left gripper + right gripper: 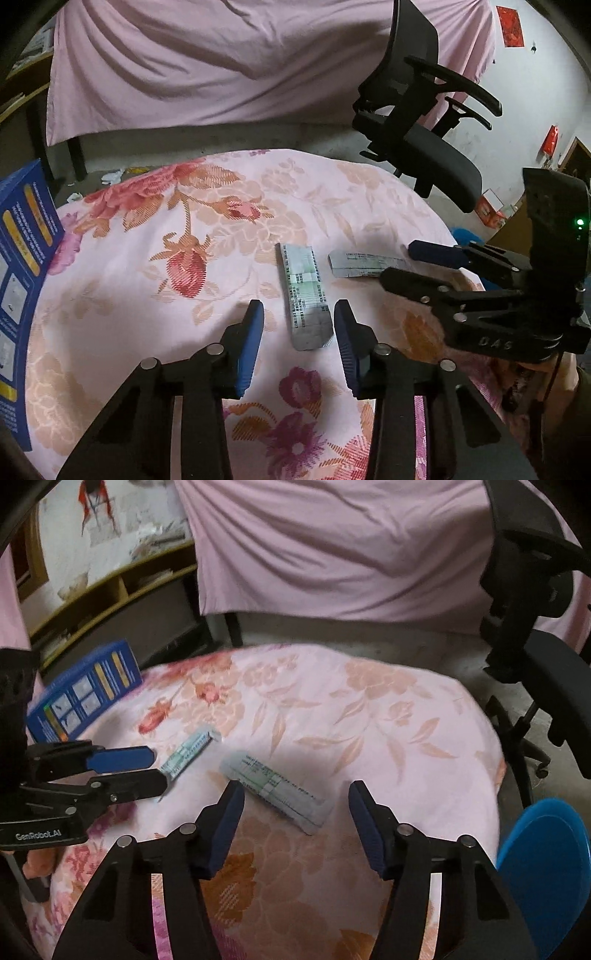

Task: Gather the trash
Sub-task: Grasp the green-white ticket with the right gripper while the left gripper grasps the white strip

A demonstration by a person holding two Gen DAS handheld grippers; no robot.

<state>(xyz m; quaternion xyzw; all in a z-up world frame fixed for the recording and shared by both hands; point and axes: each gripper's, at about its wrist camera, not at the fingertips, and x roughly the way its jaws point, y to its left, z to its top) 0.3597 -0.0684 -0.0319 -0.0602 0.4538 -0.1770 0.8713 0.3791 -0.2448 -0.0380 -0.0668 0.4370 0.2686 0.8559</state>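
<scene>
Two flat printed paper wrappers lie on a floral cloth-covered table (147,295). One wrapper (306,295) lies between the tips of my open left gripper (299,314), near end between the fingers; it also shows in the right wrist view (188,753). The second wrapper (277,790) lies just ahead of my open right gripper (295,797); in the left wrist view it (362,264) sits at the tips of the right gripper (402,262). The left gripper (155,768) shows at the left of the right wrist view. Both grippers are empty.
A blue printed box (22,277) stands at the table's left edge, also in the right wrist view (85,694). A black office chair (424,129) stands beyond the table at right. A blue round bin (546,867) sits low right. A pink sheet (221,62) hangs behind.
</scene>
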